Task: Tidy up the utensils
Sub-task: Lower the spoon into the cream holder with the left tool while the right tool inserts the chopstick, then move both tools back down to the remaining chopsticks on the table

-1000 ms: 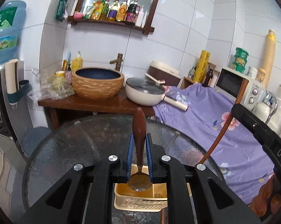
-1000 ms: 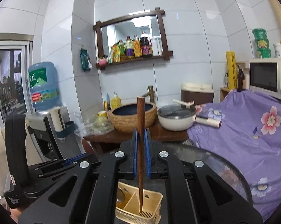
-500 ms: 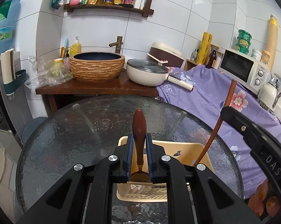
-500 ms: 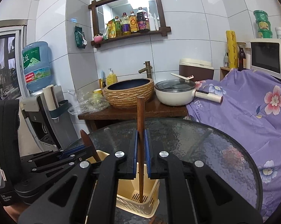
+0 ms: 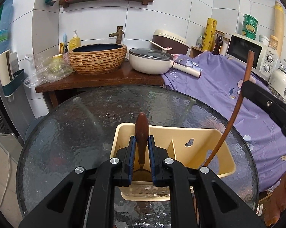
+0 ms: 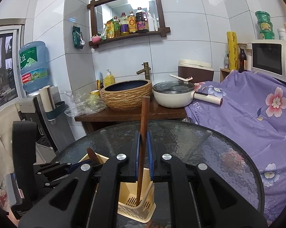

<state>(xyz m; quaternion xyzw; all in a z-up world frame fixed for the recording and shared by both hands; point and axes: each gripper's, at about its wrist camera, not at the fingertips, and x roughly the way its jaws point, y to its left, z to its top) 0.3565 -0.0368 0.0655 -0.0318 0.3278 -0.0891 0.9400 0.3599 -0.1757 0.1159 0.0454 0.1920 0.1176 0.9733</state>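
Left gripper (image 5: pixel 141 158) clamped on wooden-handled spoon (image 5: pixel 141 133); right gripper (image 6: pixel 143 159) clamped on wooden chopstick (image 6: pixel 144 117), inside slotted cream plastic caddy (image 5: pixel 209 138), round pebbled-glass table (image 5: pixel 76 125), tiled kitchen.

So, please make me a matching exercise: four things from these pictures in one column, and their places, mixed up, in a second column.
Things:
1. spoon
2. chopsticks
3. utensil holder
4. white pan

Places:
A. on the round glass table
B. on the wooden counter beside the basin
C. between the jaws of the left gripper
D. between the jaws of the right gripper, tips down in the holder

Pairs: 1-C, 2-D, 3-A, 4-B
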